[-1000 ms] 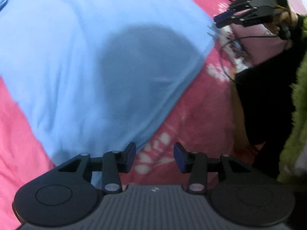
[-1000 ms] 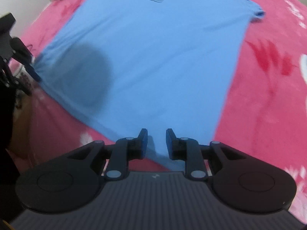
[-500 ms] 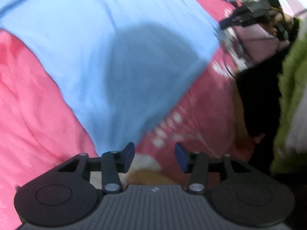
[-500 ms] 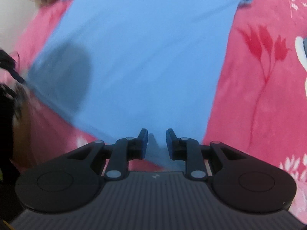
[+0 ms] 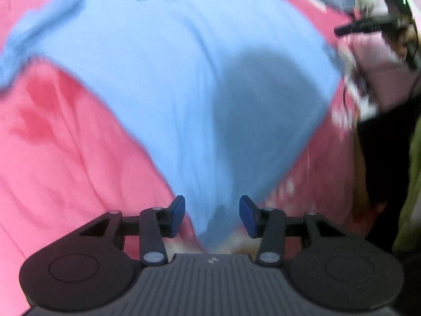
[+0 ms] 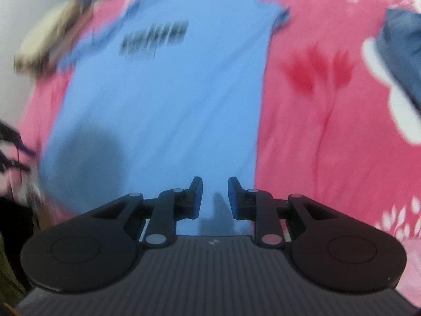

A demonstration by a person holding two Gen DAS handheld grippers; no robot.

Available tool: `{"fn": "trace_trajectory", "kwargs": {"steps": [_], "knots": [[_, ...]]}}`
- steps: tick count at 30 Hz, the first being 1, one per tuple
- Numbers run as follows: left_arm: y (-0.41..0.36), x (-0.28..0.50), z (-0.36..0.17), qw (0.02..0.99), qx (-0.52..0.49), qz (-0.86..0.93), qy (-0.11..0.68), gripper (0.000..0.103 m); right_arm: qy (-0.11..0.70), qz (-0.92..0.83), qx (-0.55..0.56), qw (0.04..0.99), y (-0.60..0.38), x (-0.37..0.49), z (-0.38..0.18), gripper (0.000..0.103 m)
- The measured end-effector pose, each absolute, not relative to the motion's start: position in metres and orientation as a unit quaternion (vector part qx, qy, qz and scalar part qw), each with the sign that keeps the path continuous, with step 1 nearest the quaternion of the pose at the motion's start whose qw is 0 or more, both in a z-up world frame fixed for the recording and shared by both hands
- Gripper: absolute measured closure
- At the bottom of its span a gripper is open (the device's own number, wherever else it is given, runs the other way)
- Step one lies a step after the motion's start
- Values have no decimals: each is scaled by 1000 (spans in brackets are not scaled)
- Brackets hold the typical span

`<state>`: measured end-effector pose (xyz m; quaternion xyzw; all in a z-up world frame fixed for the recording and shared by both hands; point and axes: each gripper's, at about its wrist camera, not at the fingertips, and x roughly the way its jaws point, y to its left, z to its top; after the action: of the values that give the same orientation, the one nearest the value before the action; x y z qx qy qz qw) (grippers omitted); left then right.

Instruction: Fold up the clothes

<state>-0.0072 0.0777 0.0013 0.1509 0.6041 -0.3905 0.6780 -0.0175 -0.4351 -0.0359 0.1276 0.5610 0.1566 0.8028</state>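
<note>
A light blue T-shirt point(image 6: 168, 100) lies spread flat, front side up, on a pink floral bedspread point(image 6: 329, 137). Dark printed lettering point(image 6: 155, 39) crosses its chest toward 12 o'clock, too blurred to read. Short sleeves stick out at about 11 and 1 o'clock. The hem lies at 6 o'clock, one bottom corner point(image 5: 210, 226) pointing there in the left wrist view.

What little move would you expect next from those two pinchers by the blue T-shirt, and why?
Probably both close on the hem. The left gripper and right gripper are open, each with a bottom corner of the flat blue T-shirt lying between its fingers on the pink blanket.
</note>
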Motion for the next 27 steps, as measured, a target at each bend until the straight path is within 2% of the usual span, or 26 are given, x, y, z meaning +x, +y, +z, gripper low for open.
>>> {"fn": "trace_trajectory", "kwargs": {"steps": [4,8,15,20,27], "knots": [[44,42,18,719,139,-382,565,53,515,120,215,821,-464,12,-22,82],[-20,80,18,740,141,-388,531,53,463,81,299,830,-493,42,-8,81],[-134,118,-17,786,161,-384,458,53,445,50,478,755,-520,117,-55,79],[-183,145,-36,818,134,-375,415,53,452,24,509,732,-524,155,-86,72],[-235,162,-59,832,127,-374,389,54,454,-12,523,721,-531,186,-117,71]]}}
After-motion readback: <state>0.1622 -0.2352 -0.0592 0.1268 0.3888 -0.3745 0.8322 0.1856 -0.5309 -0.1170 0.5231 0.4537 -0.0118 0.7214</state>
